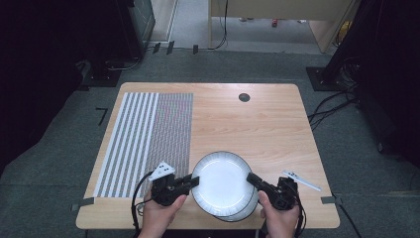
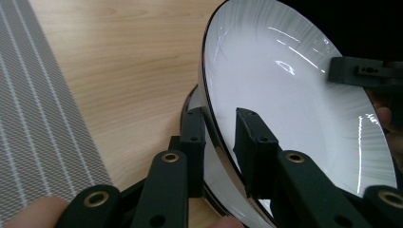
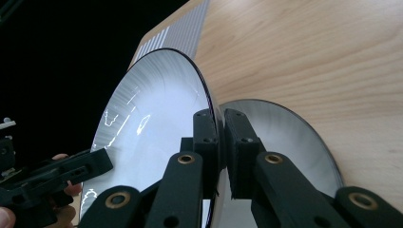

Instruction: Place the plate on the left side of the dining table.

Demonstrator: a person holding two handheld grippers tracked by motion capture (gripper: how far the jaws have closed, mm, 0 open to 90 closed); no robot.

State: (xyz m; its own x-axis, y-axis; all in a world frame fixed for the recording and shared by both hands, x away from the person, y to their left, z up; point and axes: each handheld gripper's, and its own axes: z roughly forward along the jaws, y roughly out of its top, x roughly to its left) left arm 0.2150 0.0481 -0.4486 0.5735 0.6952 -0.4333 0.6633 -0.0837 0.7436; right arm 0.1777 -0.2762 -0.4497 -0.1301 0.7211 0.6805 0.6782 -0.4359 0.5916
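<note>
A white plate with a dark rim (image 1: pixel 221 181) hangs tilted just above the table's front edge, held from both sides. My left gripper (image 1: pixel 192 182) is shut on its left rim, and in the left gripper view the jaws (image 2: pixel 220 118) pinch the rim of this plate (image 2: pixel 294 95) from above and below. My right gripper (image 1: pixel 251 178) is shut on the opposite rim, where its jaws (image 3: pixel 220 116) clamp the plate (image 3: pixel 152 123). A second plate (image 3: pixel 290 137) lies flat on the wood right underneath, and its edge peeks out (image 1: pixel 237 216) below the lifted one.
A grey striped placemat (image 1: pixel 146 141) covers the left part of the wooden table (image 1: pixel 257 124). A dark round grommet (image 1: pixel 244 97) sits near the far edge. The person's hands come in at the front edge. Cables and dark stands ring the table on the floor.
</note>
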